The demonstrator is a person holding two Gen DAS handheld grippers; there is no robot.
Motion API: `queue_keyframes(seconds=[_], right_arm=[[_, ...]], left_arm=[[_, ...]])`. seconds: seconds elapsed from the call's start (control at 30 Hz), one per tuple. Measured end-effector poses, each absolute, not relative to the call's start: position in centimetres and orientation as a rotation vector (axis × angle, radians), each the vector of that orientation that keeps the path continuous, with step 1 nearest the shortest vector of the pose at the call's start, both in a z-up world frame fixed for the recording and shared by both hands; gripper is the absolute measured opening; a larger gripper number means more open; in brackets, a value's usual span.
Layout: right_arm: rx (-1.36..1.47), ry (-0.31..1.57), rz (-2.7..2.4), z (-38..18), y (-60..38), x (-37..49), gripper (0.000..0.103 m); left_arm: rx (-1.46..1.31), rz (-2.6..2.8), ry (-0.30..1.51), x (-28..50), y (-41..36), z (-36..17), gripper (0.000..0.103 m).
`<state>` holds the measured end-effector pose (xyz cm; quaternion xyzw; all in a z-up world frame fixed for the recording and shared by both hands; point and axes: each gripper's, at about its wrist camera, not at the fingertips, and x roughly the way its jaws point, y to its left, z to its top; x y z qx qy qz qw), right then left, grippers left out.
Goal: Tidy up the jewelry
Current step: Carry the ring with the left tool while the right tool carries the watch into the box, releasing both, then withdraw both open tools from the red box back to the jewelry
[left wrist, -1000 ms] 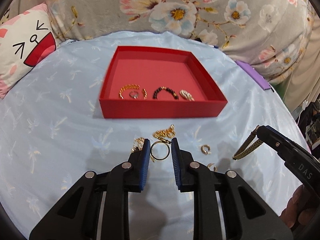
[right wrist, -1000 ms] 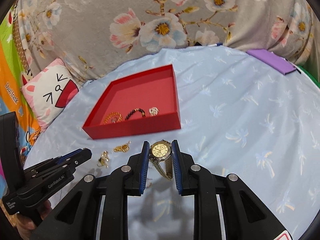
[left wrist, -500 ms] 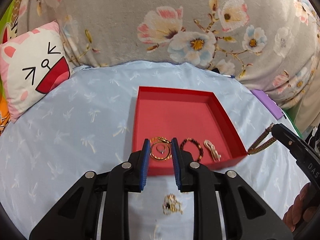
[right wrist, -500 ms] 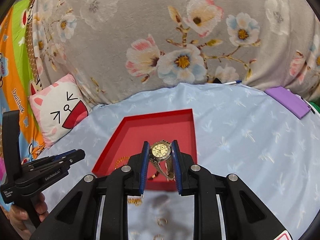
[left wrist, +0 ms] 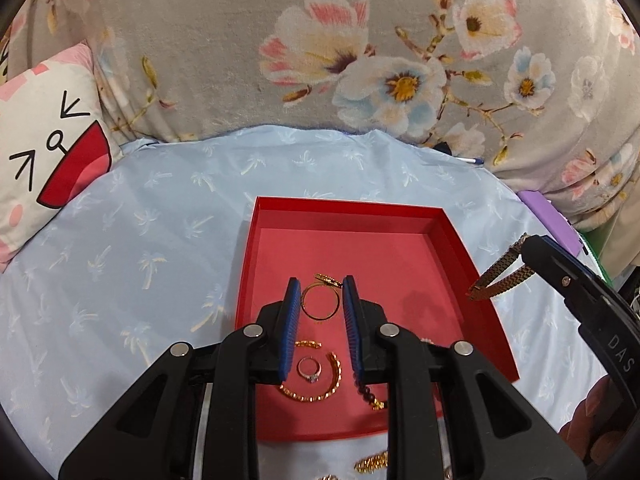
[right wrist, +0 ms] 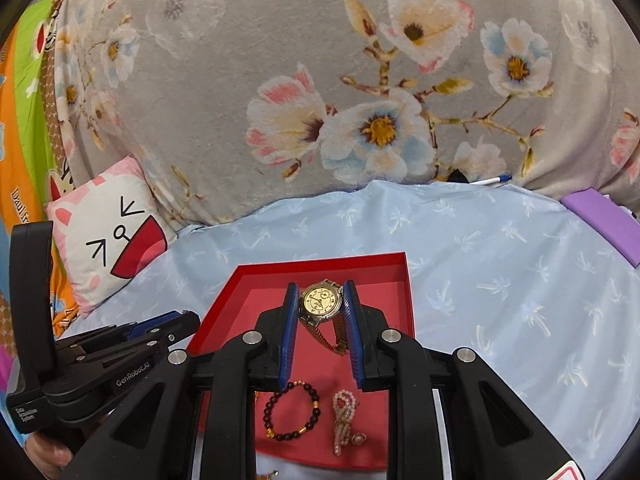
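A gold ring point(left wrist: 320, 302) is pinched in the left gripper point(left wrist: 320, 300), above the red tray point(left wrist: 488, 308). A gold watch point(right wrist: 320, 301) is gripped in the right gripper point(right wrist: 320, 300), also above the red tray, its strap hanging down. Each one should be lowered close to a bare spot of the tray floor before being let go, away from the bead bracelet point(right wrist: 292, 410) and the pearl piece point(right wrist: 345, 412) at the near end of the tray. Part of the tray floor is hidden by the black fingers. More gold pieces in front of the tray are cut off and hard to name.
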<state>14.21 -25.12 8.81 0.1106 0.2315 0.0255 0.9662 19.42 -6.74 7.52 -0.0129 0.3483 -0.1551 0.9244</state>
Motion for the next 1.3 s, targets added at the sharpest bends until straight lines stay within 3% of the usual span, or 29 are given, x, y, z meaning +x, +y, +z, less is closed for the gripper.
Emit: queue_keyframes(seconds=[0.47,0.6,1.13,1.2,1.3], right_arm=[[0.197,0.565,0.057,5.0,-24.5,18.7,0.022],[0.203,0.543,0.037,5.3,-25.0,18.0,0.024],[0.267,0.57,0.029,4.5,-26.4,8.7,0.027],[0.254,0.577,0.023,4.1,-26.0,7.1,0.027],[0.252,0.6,0.027,3.3,-25.3,4.7,0.027]], left_arm=[[-0.025,-0.289,0.775,23.9,-7.8,4.4,0.022],[-0.022,-0.263,0.775,24.1,-7.7,3.9,0.038],[0.013,-0.235,0.738,18.8,-5.8,6.0,0.042],[0.033,-0.223,0.723,17.2,-5.7,6.3,0.054],[0.052,-0.217,0.71,14.8,-5.4,6.4,0.057]])
